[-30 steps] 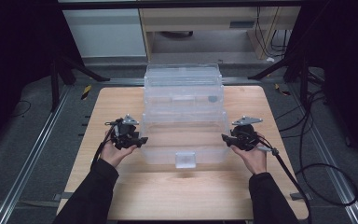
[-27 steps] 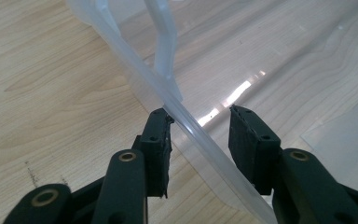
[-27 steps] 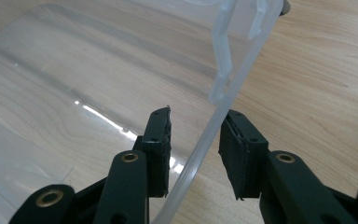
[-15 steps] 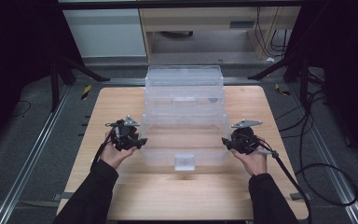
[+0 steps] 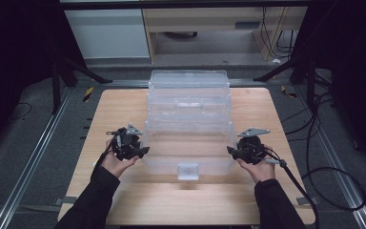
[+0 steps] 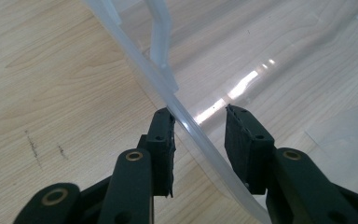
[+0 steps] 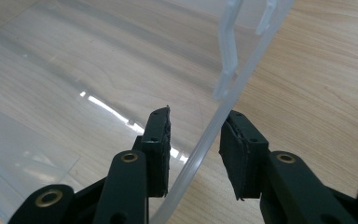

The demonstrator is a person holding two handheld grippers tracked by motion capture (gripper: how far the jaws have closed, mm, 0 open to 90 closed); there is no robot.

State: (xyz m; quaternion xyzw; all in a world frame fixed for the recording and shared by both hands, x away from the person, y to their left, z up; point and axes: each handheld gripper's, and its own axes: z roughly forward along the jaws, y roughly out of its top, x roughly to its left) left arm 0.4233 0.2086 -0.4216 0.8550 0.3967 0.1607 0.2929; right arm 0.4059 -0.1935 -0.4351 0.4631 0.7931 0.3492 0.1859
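A large clear plastic box (image 5: 188,98) stands on the middle of the wooden table (image 5: 119,107). Its near clear section (image 5: 188,145), with a small latch tab (image 5: 188,170) at the front, lies toward me. My left gripper (image 5: 145,151) is at this section's left edge and my right gripper (image 5: 229,150) at its right edge. In the left gripper view, the open left gripper (image 6: 199,116) has the thin clear rim (image 6: 140,60) running between its jaws. The right gripper (image 7: 196,116) is likewise open, its jaws either side of the rim (image 7: 242,74).
Bare wood runs along the table's near edge (image 5: 186,205) and beside the box. Metal rails (image 5: 38,148) flank the table on the floor. Black cables (image 5: 324,167) trail at the right. A cabinet (image 5: 109,33) and stand legs (image 5: 76,69) sit beyond the far edge.
Both grippers and the near clear section between them have shifted slightly toward the table's near edge. The jaws look as before.
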